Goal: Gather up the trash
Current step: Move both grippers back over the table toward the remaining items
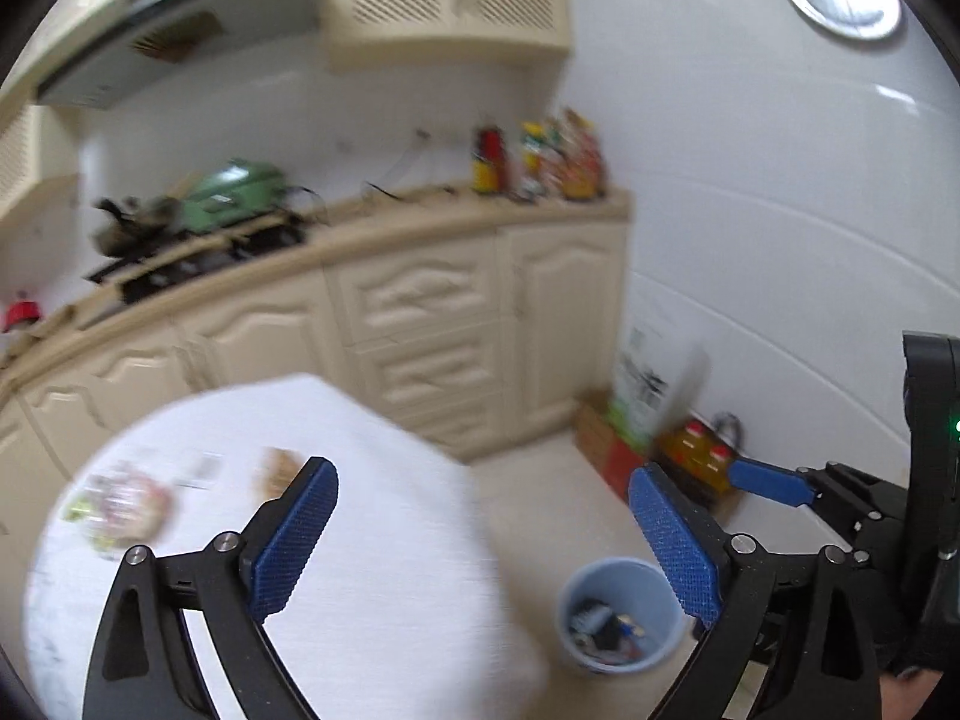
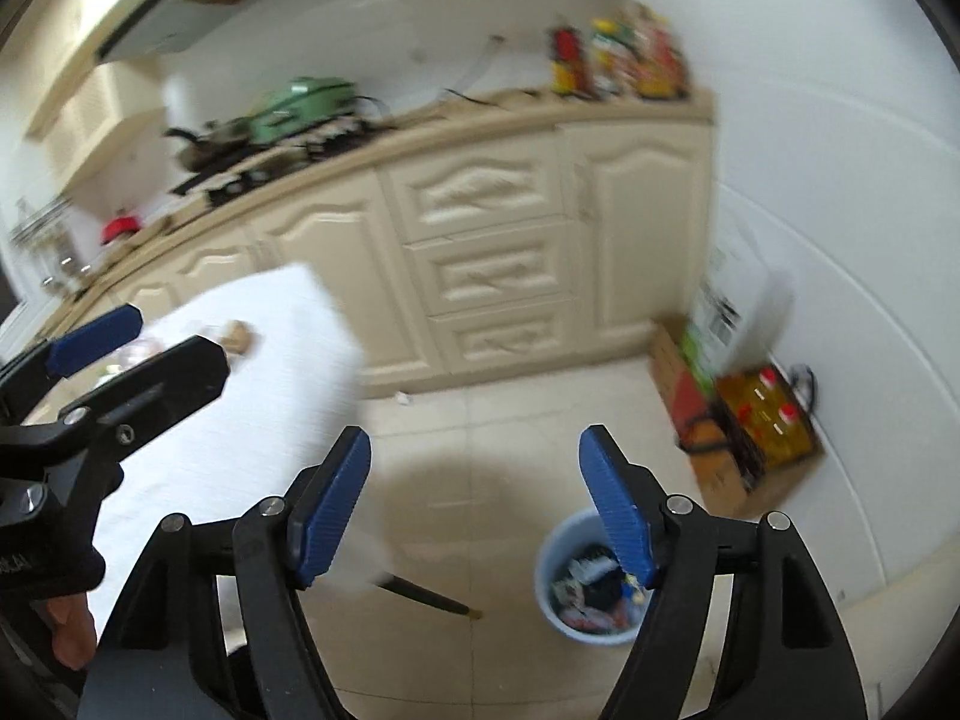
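Note:
A light blue trash bin stands on the tiled floor right of a white-clothed table; it holds several wrappers and also shows in the right wrist view. On the table lie a clear bag of scraps, a flat paper piece and a brown crumpled piece, the last also in the right wrist view. My left gripper is open and empty above the table's right edge. My right gripper is open and empty above the floor, left of the bin.
Cream cabinets run behind the table, with a stove, a green pot and bottles on the counter. A cardboard box with oil bottles sits by the white wall. A small white scrap lies on the floor.

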A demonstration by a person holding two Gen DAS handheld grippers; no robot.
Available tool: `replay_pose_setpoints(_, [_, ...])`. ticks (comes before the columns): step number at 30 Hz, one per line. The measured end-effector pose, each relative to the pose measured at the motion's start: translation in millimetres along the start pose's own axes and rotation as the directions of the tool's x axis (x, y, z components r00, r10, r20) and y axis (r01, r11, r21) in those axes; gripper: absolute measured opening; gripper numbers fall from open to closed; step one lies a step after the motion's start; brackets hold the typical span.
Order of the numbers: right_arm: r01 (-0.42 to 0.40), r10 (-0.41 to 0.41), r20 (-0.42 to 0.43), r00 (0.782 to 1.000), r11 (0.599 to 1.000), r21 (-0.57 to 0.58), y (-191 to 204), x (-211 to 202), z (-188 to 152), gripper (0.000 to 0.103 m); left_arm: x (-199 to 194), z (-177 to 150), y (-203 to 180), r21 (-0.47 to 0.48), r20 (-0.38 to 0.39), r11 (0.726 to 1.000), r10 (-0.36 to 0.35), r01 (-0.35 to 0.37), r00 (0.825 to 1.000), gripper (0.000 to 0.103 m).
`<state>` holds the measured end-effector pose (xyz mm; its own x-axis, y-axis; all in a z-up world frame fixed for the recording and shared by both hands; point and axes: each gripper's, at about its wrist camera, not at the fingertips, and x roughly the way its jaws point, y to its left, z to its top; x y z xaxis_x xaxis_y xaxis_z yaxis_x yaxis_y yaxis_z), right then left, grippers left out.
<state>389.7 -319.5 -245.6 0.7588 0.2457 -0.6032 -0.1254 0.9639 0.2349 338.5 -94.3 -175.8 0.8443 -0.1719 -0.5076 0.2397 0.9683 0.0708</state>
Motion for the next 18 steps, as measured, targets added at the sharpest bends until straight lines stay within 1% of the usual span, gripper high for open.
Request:
replay_pose_setpoints(1, [-0.015,0.015,0.003,1.0,1.0,-0.013,13.2,0.5,3.4,0.075,-5.6,-2.6,13.6,-0.013,0.007,1.0,0.015,-0.014,1.0,0.097])
replay_pose_setpoints(4, [-0.066,0.066,0.002,0.998,0.995,-0.07,61.6,10.9,15.8,0.078,-21.2,-9.9,69.8,-0.057,0.019,0.996,0.076,-0.075,0.997,0.099])
replay_pose_setpoints(5, [-0.076,0.076,-0.001,0.997,0.993,-0.09,76.3,16.1,18.6,0.079,-25.1,-14.1,90.7,-0.072,0.018,0.992,0.109,-0.107,0.994,0.099])
replay_pose_setpoints(8, [-0.116,0.114,-0.021,0.993,0.985,-0.128,115.5,37.0,25.7,0.079,-24.2,-24.2,139.3,-0.107,-0.007,0.98,0.17,-0.17,0.985,0.099])
replay_pose_setpoints(11, [-0.152,0.144,-0.06,0.988,0.977,-0.152,149.4,65.0,29.8,0.079,-14.8,-33.6,189.7,-0.15,-0.056,0.964,0.215,-0.221,0.975,0.099])
replay_pose_setpoints(12, [-0.154,0.145,-0.07,0.987,0.975,-0.159,155.9,72.4,30.2,0.079,-10.9,-37.3,205.6,-0.163,-0.079,0.955,0.236,-0.246,0.969,0.099])
replay_pose_setpoints(15, [-0.157,0.139,-0.111,0.984,0.972,-0.174,176.1,100.0,31.1,0.08,12.9,-49.5,250.4,-0.203,-0.164,0.94,0.245,-0.276,0.956,0.099])
replay_pose_setpoints(18, [-0.139,0.114,-0.141,0.983,0.973,-0.183,185.9,126.7,33.2,0.082,34.9,-59.3,274.3,-0.215,-0.219,0.93,0.252,-0.298,0.943,0.09])
